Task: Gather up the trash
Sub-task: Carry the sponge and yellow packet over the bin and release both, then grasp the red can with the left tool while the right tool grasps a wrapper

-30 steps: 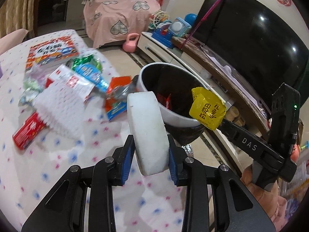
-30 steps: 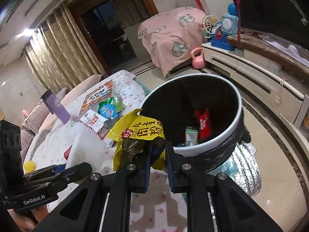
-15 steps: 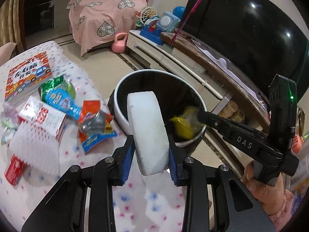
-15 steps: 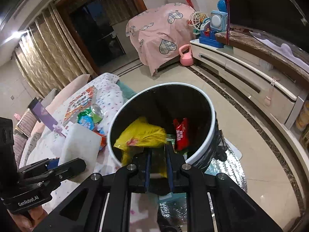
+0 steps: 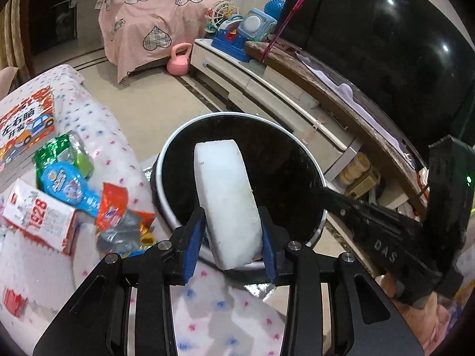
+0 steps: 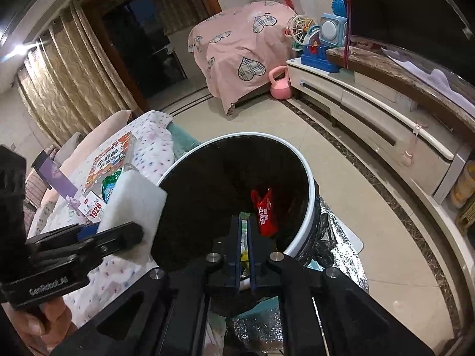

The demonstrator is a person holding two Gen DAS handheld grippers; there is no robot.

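Since half a second ago, the yellow wrapper has been let go into the bin, and the white foam block (image 5: 227, 201) has been carried closer over the rim.

The foam block is squeezed between the blue pads of the left gripper (image 5: 228, 238) and is held upright above the near edge of the round bin (image 5: 322, 216). The right gripper (image 6: 244, 246) is held over the bin mouth with its fingers pressed nearly together and nothing between them.

Inside the bin, lined with a black bag, a red packet (image 6: 265, 212) can be seen, with bits of yellow and green trash beside it.

More trash is spread on the dotted surface (image 5: 231, 320) left of the bin: a red and silver wrapper (image 5: 118, 216), a blue packet (image 5: 66, 185), a green packet (image 5: 59, 152) and a white box (image 5: 38, 218). A picture book (image 5: 25, 124) is lying farther back.
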